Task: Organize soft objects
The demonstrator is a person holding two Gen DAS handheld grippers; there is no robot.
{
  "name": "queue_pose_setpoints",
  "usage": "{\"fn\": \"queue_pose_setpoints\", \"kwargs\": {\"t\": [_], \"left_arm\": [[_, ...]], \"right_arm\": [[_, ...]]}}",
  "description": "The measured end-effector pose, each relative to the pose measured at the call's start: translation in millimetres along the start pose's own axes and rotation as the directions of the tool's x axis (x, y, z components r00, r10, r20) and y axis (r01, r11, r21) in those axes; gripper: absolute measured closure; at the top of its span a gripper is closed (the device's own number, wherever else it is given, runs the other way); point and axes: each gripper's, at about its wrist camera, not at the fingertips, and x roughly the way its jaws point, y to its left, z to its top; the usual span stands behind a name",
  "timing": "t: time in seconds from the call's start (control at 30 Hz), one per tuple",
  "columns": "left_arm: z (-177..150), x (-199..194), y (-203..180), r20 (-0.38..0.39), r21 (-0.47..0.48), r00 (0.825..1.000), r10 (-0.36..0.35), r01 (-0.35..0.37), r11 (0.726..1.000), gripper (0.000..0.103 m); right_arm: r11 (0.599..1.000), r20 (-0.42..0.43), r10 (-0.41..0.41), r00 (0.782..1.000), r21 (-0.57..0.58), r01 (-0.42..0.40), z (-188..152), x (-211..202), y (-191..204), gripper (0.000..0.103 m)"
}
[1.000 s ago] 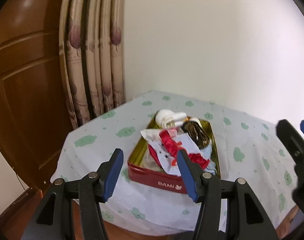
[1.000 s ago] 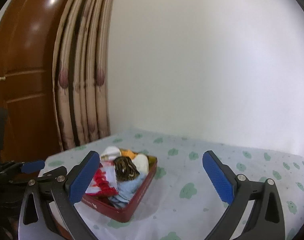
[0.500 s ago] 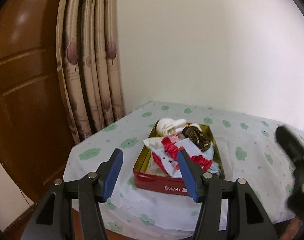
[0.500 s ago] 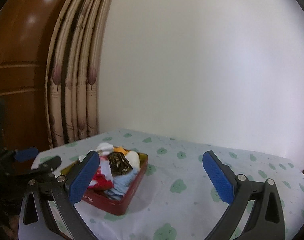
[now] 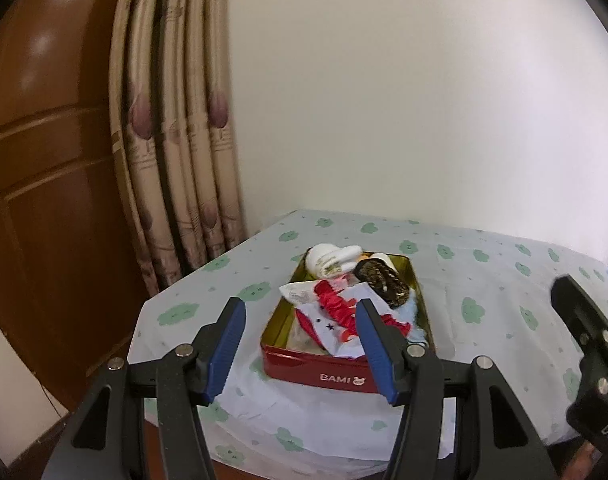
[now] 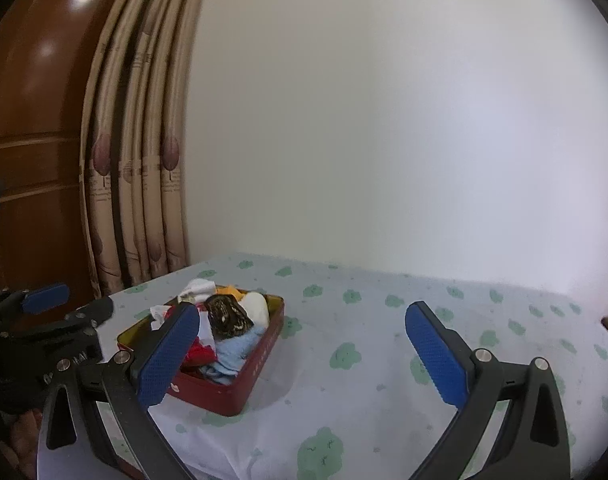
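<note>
A red tin marked BAMI stands near the table's left front corner, also in the right wrist view. It holds soft things: a red ribbon on white cloth, a white sock roll, a dark patterned bundle, and pale blue cloth. My left gripper is open and empty, just in front of the tin. My right gripper is open and empty, to the right of the tin above the tablecloth.
The table carries a white cloth with green cloud prints. A beige curtain and a brown wooden door stand to the left. A plain wall is behind. The right gripper's arm shows in the left wrist view.
Both grippers have pulled back and lifted, so the tin looks smaller and more wall shows. Both stay open and empty. The tin's contents have not moved.
</note>
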Motion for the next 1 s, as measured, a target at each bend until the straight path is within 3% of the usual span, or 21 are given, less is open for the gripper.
{"fn": "queue_pose_setpoints", "kwargs": {"t": [0.4, 0.6, 1.0], "left_arm": [[-4.0, 16.1, 12.0, -0.096, -0.069, 0.995, 0.012, -0.019, 0.997, 0.044], [-5.5, 18.5, 17.6, -0.108, -0.101, 0.994, 0.011, -0.022, 0.995, 0.044], [-5.9, 17.9, 10.9, -0.114, -0.067, 0.993, 0.031, -0.039, 0.997, 0.044]], "right_arm": [[0.998, -0.027, 0.035, 0.999, -0.046, -0.036, -4.8, 3.0, 8.3, 0.001], [0.998, -0.037, 0.033, 0.999, -0.051, -0.035, -7.3, 3.5, 10.6, 0.001], [0.997, -0.051, 0.045, 0.998, -0.058, -0.048, -13.3, 1.7, 16.4, 0.001]]}}
